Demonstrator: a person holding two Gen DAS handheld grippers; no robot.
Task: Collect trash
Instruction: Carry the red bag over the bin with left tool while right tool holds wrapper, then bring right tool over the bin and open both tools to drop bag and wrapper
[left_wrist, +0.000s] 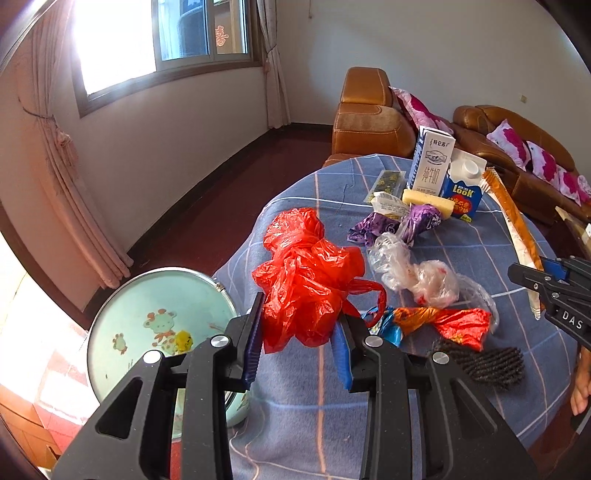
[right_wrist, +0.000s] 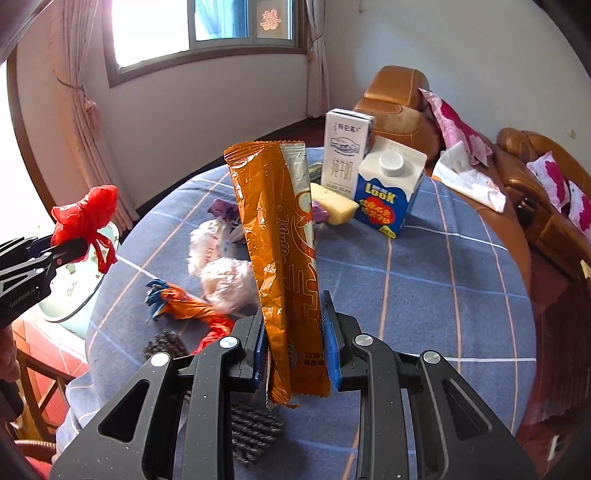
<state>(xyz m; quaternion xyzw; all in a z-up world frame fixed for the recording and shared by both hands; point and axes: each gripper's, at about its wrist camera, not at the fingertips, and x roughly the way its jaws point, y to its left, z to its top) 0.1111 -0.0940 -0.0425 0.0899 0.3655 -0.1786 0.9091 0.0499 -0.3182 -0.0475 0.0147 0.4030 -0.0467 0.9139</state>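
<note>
A lit room with a window (left_wrist: 162, 40), pink curtains and brown leather sofas (left_wrist: 517, 162) surrounds a round counter (right_wrist: 424, 295) covered by a blue checked cloth. The Look carton (right_wrist: 388, 192), white and blue with a screw cap, stands toward the far side of the counter. Just to its left rises a taller white milk box (right_wrist: 345, 147), and a yellow sponge block (right_wrist: 332, 203) lies in front of the two, touching or nearly touching the carton. Nearer than the carton and to its left lie purple wrappers (left_wrist: 399, 221), crumpled clear plastic bags (left_wrist: 417, 273), a twisted orange and red wrapper (left_wrist: 443, 321) and a dark knitted scrubber (left_wrist: 487, 363).

The left gripper (left_wrist: 301, 336) has its fingers (left_wrist: 253, 343) clamped on a crumpled red plastic bag (left_wrist: 306, 280), lifted clear of the cloth, well to the left of the carton and close to the counter's left edge. Beyond that edge, lower down, sits a pale green enamel basin (left_wrist: 155, 317) with cartoon prints.

The right gripper (right_wrist: 295, 347) has its fingers (right_wrist: 330, 343) closed on the lower end of a long orange snack wrapper (right_wrist: 280, 240), which stands nearly upright, its top reaching level with the milk box, left of the carton in the right wrist view.
</note>
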